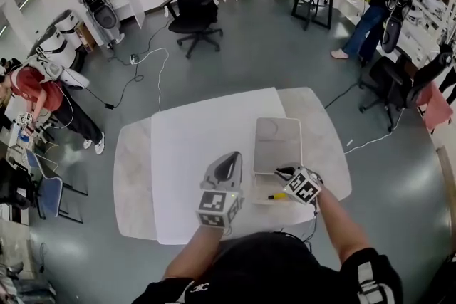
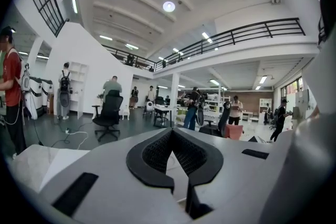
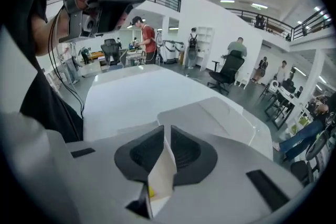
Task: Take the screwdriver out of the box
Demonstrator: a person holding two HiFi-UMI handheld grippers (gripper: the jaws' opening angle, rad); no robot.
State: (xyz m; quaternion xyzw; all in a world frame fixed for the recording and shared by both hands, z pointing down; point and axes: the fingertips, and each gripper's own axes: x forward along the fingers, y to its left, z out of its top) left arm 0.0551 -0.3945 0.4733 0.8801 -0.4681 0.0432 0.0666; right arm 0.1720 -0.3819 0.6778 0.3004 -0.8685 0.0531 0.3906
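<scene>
A shallow white box (image 1: 258, 200) sits at the table's near edge, its lid (image 1: 278, 144) flung open toward the far side. A screwdriver with a yellow handle (image 1: 276, 196) lies inside it; a bit of the yellow (image 3: 151, 192) shows low in the right gripper view. My right gripper (image 1: 283, 172) is over the box, shut on a thin white wall of the box (image 3: 164, 170). My left gripper (image 1: 229, 160) hovers just left of the box. In the left gripper view its jaws (image 2: 172, 132) meet with nothing between them.
The box rests on a white sheet (image 1: 199, 153) covering a pale rounded table (image 1: 135, 181). A black office chair (image 1: 194, 3) and cables on the floor lie beyond the table. People stand at the room's left, far side and right.
</scene>
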